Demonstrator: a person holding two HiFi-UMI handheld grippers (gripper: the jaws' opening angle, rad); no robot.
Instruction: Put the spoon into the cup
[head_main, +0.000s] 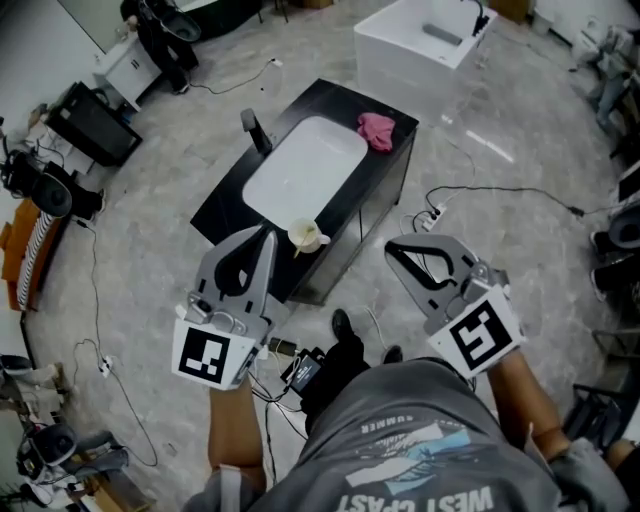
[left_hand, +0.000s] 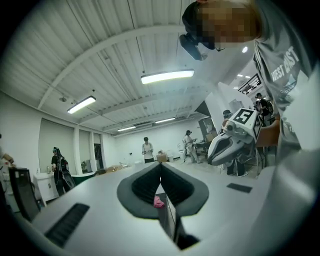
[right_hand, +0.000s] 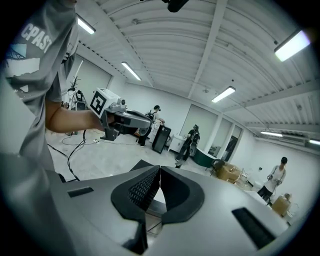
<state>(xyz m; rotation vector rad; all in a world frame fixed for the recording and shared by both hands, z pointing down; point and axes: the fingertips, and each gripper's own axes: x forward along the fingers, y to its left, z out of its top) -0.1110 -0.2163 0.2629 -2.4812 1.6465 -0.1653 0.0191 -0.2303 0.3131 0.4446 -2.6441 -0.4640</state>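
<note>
Left tool (head_main: 266, 236), jaws pressed together on nothing, hovers above the floor. The cup (head_main: 307, 237) appears just beyond its tips and slightly to the right, at the near edge of the dark surface (head_main: 388, 175). The right tool (head_main: 392, 250), jaws likewise together and empty, is held apart from the cup on its other side. Farther ahead of both lies a white basin (head_main: 305, 165), with a black tap (head_main: 255, 130) to the far left and a pink cloth (head_main: 377, 130) to the far right. The spoon is too small to make out here. It is probably light, stiff and slick, best pinched across the handle near mid-length. The cup looks light and may tip if knocked.
</note>
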